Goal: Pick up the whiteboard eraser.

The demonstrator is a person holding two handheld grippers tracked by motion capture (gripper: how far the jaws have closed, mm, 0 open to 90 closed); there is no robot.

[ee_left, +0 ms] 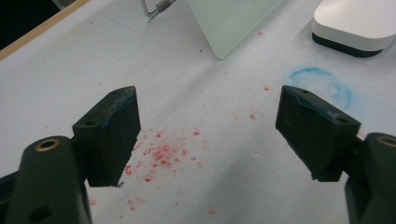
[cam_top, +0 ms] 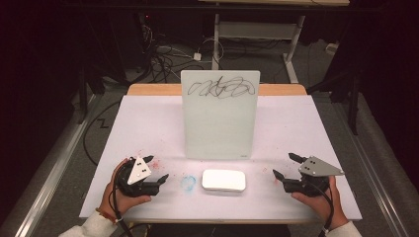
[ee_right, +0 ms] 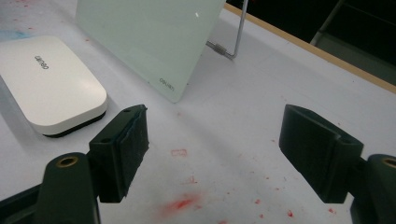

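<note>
Glass whiteboard (cam_top: 220, 114) stands upright at table (cam_top: 148, 123) centre on a wire stand (ee_right: 233, 37), black scribble (cam_top: 225, 88) near its top edge. White eraser (cam_top: 224, 180) lies flat just in front of it, beside a blue ring stain (cam_top: 188, 182). Left gripper (cam_top: 157, 173) and right gripper (cam_top: 285, 167) rest near the front corners, jaws spread wide, holding nothing. Red specks (ee_left: 161, 154) mark the surface.
</note>
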